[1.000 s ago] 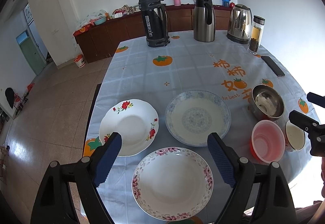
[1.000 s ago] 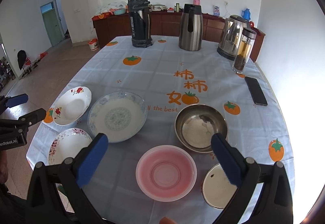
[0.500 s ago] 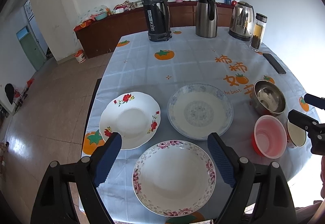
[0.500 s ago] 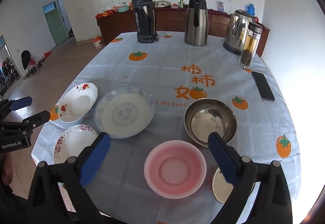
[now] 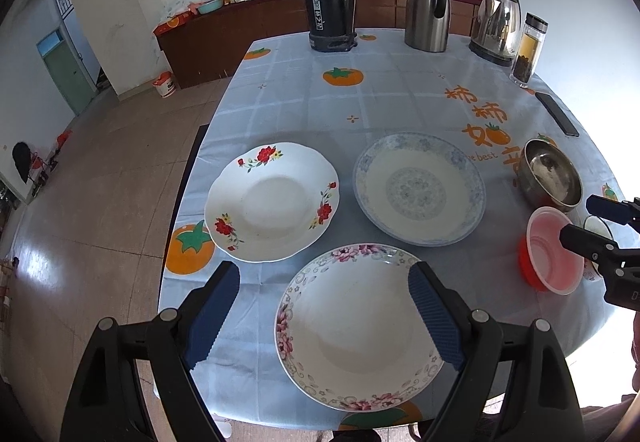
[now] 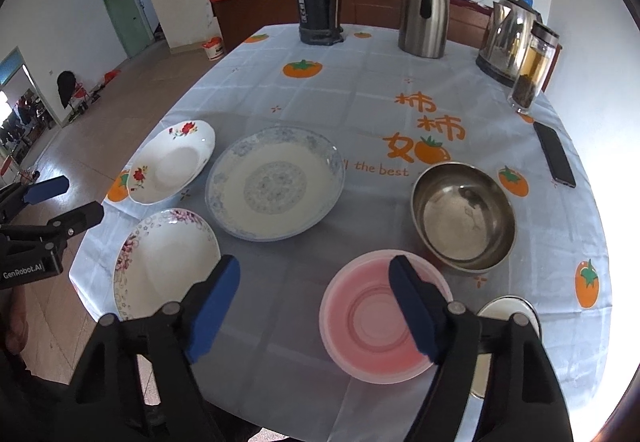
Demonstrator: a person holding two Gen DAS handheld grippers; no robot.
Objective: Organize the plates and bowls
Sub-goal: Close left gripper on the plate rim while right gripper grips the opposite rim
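I have two tongs over the round table with the pale blue cloth with orange fruit on it (image 5: 304, 97). My left gripper (image 5: 324, 318) is wide open and holds nothing. It hangs over the near white plate with the pink flower rim (image 5: 360, 326), which sits at the table's front edge. My right gripper (image 6: 314, 308) is closing a little, but its blue pads touch nothing so far. One pad is over the round pink plastic bowl (image 6: 376, 318).

I think the step now is to grab the first dish on each side. To do it well, I should come down slow and slip one pad under the rim and one pad on top. The plate is flat and slippery, so I would pinch the edge, not the middle.

The white plate with red flowers (image 5: 272, 201) and the big blue-patterned plate (image 5: 420, 189) lie just behind. The shiny steel bowl (image 6: 464, 217) sits just behind the pink bowl, and a small white bowl with a dark rim (image 6: 504, 308) peeks out beside my right tongs. I must not bump them.
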